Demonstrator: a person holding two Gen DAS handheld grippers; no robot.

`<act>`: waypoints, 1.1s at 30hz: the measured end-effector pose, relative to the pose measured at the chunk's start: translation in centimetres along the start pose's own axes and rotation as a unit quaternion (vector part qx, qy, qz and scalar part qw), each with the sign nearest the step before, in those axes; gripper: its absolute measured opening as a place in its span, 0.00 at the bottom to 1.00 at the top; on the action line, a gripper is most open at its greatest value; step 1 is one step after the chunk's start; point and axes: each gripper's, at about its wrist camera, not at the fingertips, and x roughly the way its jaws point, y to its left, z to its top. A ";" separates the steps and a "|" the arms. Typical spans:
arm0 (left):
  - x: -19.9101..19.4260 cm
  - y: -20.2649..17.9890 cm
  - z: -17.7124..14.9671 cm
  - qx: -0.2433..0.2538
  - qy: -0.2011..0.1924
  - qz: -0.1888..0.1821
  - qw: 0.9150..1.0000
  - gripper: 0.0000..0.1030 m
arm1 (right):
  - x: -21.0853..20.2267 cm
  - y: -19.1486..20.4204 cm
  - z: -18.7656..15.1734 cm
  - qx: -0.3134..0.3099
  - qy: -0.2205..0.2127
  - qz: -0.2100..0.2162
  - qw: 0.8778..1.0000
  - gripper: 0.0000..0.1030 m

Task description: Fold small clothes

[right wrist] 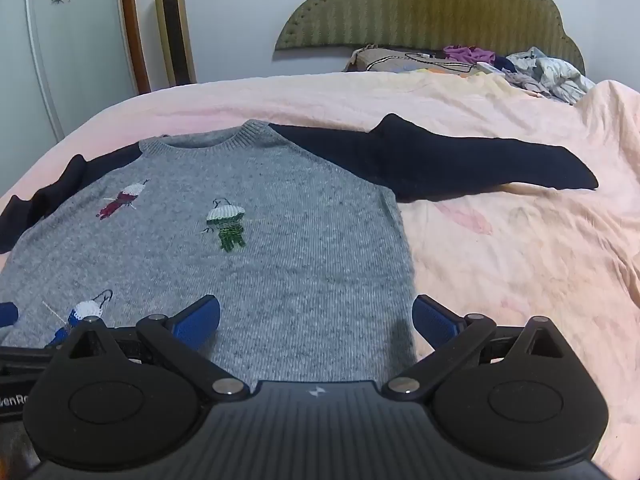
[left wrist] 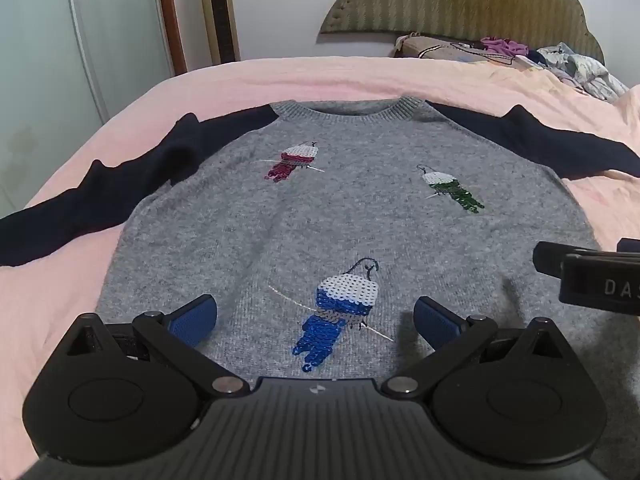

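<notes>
Child's sweater (left wrist: 320, 208), laid flat on bed (right wrist: 520, 260) — soft, floppy knit.
Both hand-held grippers, left (left wrist: 316, 322) and right (right wrist: 316, 320), gape wide, holding nothing; pinch hem corners or sleeve cuffs — probably snag-prone sequins.

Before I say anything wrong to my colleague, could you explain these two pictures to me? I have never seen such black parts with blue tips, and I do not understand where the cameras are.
There is no robot here. A person holds one hand-held claw in each hand, and each claw carries a wide-angle camera looking forward along its two blue-padded fingers. One picture comes from the left claw, the other from the right claw. Both claws are open and hold nothing. Under them a small grey sweater with dark navy sleeves and three sequin birds lies spread flat, not yet folded, on a pink bedspread. Loose clothes are piled by the headboard.
</notes>
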 end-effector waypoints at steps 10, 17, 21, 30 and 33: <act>0.5 0.9 0.0 -0.004 0.007 0.006 1.000 1.00 | 0.0 -0.4 -0.8 -0.009 0.002 -0.001 1.000 1.00; 0.6 1.1 0.1 -0.007 0.002 0.014 1.000 1.00 | 0.1 -0.4 -0.9 -0.011 0.004 -0.005 1.000 1.00; 0.6 1.2 0.2 -0.008 0.000 0.017 1.000 1.00 | 0.3 -0.4 -1.1 -0.011 0.005 -0.007 1.000 1.00; 0.5 1.1 0.2 -0.006 -0.002 0.015 1.000 1.00 | 0.4 -0.7 -1.2 -0.008 0.007 -0.008 1.000 1.00; 0.5 1.1 0.1 -0.007 -0.003 0.014 1.000 1.00 | 0.4 -0.7 -1.2 -0.008 0.007 -0.008 1.000 1.00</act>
